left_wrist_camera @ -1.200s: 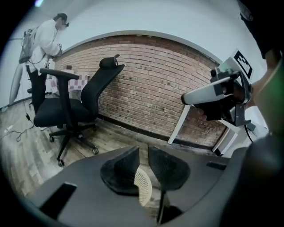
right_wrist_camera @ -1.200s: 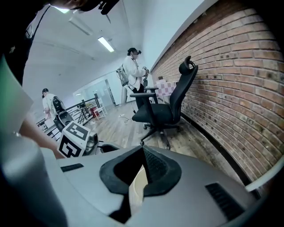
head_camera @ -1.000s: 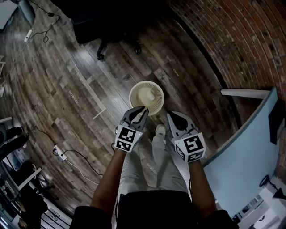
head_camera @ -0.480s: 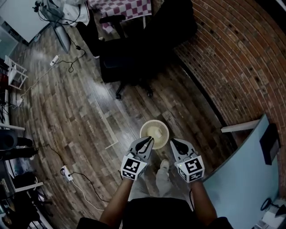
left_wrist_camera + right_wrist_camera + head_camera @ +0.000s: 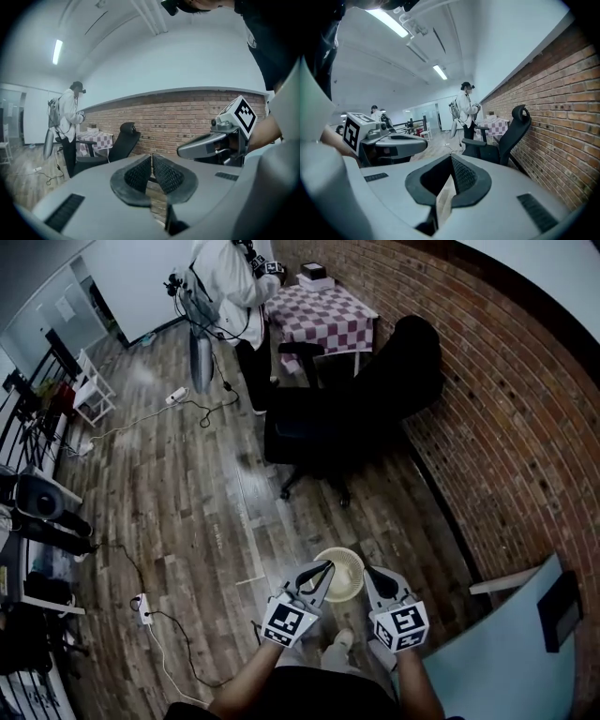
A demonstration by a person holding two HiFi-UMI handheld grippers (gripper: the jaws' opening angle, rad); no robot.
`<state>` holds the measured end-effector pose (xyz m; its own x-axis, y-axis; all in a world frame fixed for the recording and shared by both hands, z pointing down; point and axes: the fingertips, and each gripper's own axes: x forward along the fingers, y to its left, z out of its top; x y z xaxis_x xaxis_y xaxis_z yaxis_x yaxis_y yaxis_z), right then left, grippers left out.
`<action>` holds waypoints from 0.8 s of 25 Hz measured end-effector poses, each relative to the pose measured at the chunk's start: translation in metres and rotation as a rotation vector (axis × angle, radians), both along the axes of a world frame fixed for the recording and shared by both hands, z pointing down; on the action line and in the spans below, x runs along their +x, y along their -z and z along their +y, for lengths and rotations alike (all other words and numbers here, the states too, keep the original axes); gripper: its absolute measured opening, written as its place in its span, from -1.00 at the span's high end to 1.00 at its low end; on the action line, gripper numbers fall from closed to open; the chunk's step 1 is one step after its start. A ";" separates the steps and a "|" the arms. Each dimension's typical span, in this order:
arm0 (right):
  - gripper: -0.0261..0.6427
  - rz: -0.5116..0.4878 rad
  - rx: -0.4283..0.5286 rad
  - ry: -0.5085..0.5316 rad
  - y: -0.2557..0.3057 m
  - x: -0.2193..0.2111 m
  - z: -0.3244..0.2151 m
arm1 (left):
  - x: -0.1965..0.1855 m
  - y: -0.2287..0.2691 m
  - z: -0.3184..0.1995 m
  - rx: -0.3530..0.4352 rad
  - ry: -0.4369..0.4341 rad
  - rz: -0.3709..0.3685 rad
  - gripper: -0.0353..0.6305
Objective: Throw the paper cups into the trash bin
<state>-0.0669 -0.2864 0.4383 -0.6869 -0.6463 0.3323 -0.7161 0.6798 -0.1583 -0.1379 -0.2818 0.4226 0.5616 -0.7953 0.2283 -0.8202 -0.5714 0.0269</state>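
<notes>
The trash bin [image 5: 342, 575], a round cream basket with slatted walls, stands on the wood floor just ahead of my feet. No paper cup shows in any view. My left gripper [image 5: 326, 565] hangs over the bin's left rim, its jaws shut with nothing between the ribbed pads [image 5: 138, 174]. My right gripper [image 5: 367, 570] is beside the bin's right rim, also shut and empty. In the right gripper view the pads [image 5: 461, 176] meet at the tip. Each gripper shows in the other's view, level and pointing at the room.
A black office chair [image 5: 347, 418] stands beyond the bin, near the brick wall [image 5: 506, 427]. Farther back are a checkered table [image 5: 319, 315] and a person [image 5: 230, 282] in white. A power strip [image 5: 141, 606] and cables lie at left. A pale blue panel [image 5: 511, 652] is at right.
The head view has tipped upward: bin and grippers slid down the frame, and the chair, table and person came into view. The left jaws closed the last bit.
</notes>
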 end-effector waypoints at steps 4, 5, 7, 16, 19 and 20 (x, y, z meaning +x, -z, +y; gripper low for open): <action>0.91 -0.042 0.059 0.031 0.030 0.000 0.004 | -0.002 0.024 0.016 0.043 0.061 0.003 0.83; 0.91 -0.050 0.068 0.038 0.036 0.001 0.006 | -0.002 0.030 0.020 0.052 0.073 0.002 0.84; 0.91 -0.065 0.082 0.052 0.044 0.001 0.011 | -0.005 0.040 0.029 0.071 0.099 0.000 0.86; 0.91 -0.110 0.140 0.073 0.071 -0.005 0.022 | -0.019 0.081 0.049 0.149 0.135 0.008 0.87; 0.91 -0.117 0.157 0.069 0.084 -0.008 0.029 | -0.018 0.094 0.056 0.165 0.121 0.019 0.87; 0.91 -0.117 0.163 0.067 0.088 -0.010 0.032 | -0.018 0.098 0.059 0.171 0.112 0.020 0.87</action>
<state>-0.0766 -0.2540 0.3507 -0.7578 -0.6367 0.1425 -0.6518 0.7487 -0.1212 -0.1562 -0.2227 0.3244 0.4705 -0.8793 0.0743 -0.8792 -0.4743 -0.0456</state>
